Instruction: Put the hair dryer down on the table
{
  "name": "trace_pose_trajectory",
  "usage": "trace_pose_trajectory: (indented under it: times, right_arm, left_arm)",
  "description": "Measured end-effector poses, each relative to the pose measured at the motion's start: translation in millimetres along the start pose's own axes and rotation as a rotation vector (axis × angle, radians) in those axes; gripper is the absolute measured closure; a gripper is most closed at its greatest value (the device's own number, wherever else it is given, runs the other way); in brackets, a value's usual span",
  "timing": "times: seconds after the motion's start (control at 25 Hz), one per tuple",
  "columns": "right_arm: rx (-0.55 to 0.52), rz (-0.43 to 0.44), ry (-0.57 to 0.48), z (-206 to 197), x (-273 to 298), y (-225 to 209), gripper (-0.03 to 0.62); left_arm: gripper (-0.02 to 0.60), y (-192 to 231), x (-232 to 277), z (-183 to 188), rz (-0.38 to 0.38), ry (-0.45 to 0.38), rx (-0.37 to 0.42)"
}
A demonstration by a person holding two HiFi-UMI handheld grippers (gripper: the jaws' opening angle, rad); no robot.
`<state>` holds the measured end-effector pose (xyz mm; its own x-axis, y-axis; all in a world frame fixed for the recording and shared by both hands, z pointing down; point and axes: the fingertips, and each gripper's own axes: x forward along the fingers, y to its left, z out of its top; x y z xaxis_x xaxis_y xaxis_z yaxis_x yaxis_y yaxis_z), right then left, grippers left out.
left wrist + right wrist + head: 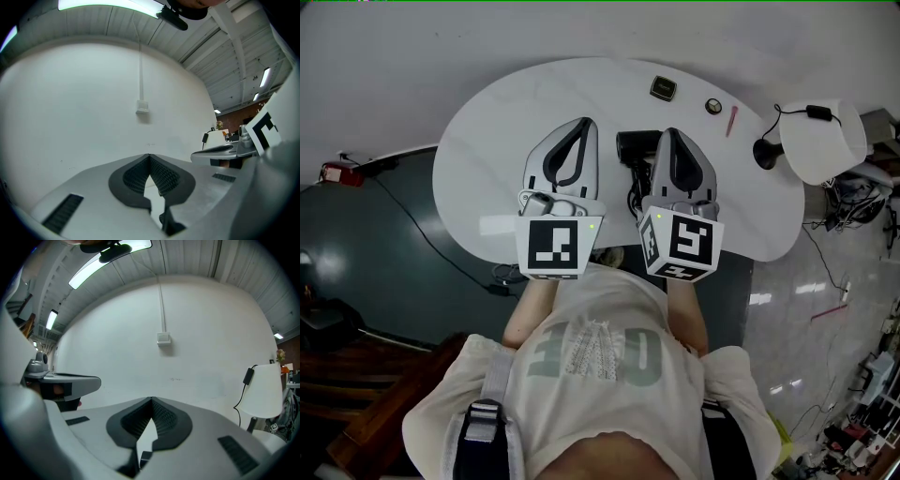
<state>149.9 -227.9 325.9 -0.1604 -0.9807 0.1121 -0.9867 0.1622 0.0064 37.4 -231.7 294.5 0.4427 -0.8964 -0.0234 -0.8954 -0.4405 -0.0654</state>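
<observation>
The black hair dryer [635, 148] seems to lie on the white bench [487, 141], just left of the right gripper [672, 132]. It is likely rigid, smooth plastic and front-heavy, so the handle is the best hold. Left gripper [149, 157] and right gripper jaws are pressed together, empty.

Small dark square object [664, 88], round disc [713, 106], red pen [732, 120], white lamp [822, 141].

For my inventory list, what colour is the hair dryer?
The hair dryer is black, clearest in the head view.
</observation>
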Motion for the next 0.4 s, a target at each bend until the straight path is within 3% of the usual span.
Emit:
trace_pose_trajectory:
  times: [0.4]
  right_arm:
    - [0.001, 0.004, 0.005, -1.6, 0.1, -3.5, 0.589]
  left_arm:
    - [0.577, -3.4, 2.3, -0.9, -0.008, 0.012, 0.01]
